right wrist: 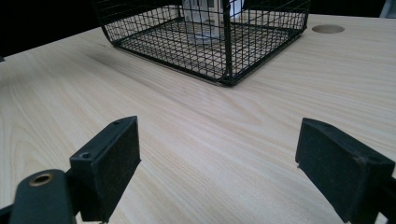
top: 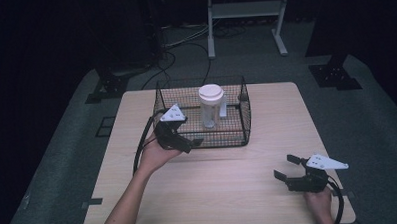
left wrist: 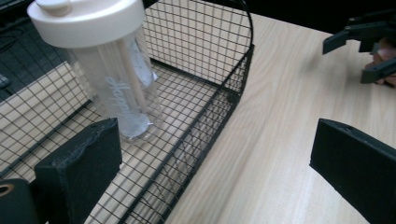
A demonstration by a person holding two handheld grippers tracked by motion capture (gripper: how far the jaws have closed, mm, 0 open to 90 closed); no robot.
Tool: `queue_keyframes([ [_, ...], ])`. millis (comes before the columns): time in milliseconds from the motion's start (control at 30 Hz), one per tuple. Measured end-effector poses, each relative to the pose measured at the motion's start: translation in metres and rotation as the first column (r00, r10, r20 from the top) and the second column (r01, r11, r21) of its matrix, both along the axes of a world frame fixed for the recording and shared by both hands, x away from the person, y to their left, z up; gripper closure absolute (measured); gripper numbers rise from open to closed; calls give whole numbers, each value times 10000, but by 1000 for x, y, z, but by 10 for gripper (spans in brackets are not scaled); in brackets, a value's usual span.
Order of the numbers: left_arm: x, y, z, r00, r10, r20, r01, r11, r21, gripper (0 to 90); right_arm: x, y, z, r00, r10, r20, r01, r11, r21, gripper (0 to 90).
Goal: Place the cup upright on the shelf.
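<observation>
A black wire basket (top: 245, 115) stands at the back middle of the wooden table (top: 214, 191). A clear bottle (top: 210, 107) with a white lid stands upright inside it. My left gripper (top: 191, 144) is open at the basket's front left corner. In the left gripper view (left wrist: 217, 168) one jaw hangs over the basket's floor near the bottle (left wrist: 112, 79), the other over the bare table outside the basket wall (left wrist: 219, 107). My right gripper (top: 285, 167) is open and holds nothing, low over the table's front right. Its own view (right wrist: 219, 163) faces the basket (right wrist: 224, 46) and the bottle (right wrist: 201, 18) behind the mesh.
The other hand's gripper (left wrist: 364, 51) shows far off in the left gripper view. A round hole (right wrist: 328, 29) is cut in the tabletop beside the basket. A white frame stand (top: 245, 10) and cables sit on the dark floor behind the table.
</observation>
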State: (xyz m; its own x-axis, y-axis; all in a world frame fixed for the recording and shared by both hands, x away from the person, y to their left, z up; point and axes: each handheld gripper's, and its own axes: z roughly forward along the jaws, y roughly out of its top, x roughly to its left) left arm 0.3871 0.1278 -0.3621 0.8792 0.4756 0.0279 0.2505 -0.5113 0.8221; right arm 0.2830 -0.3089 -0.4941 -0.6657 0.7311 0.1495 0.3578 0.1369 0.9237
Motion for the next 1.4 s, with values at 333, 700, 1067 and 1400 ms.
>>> queue_keyframes([
  [333, -15, 10, -14, 10000, -2, -86, 0, 9998, -201, 12, 0, 0, 0, 10000, -7, 4, 8, 10000, -34, 128],
  [700, -28, 15, -27, 9998, -74, -203, 65, 9992, -397, 12, 1, 1, 0, 10000, 1, -70, -2, 9999, -126, 128],
  [1067, -42, 23, -40, 9998, -77, -162, 71, 9994, -350, 12, 1, 2, 0, 10000, -40, -87, 38, 9997, -229, 129],
  [1400, -51, 31, -50, 9999, 66, -92, -68, 9996, -256, 12, 1, 3, -1, 9999, -77, -99, 74, 9996, -277, 128],
])
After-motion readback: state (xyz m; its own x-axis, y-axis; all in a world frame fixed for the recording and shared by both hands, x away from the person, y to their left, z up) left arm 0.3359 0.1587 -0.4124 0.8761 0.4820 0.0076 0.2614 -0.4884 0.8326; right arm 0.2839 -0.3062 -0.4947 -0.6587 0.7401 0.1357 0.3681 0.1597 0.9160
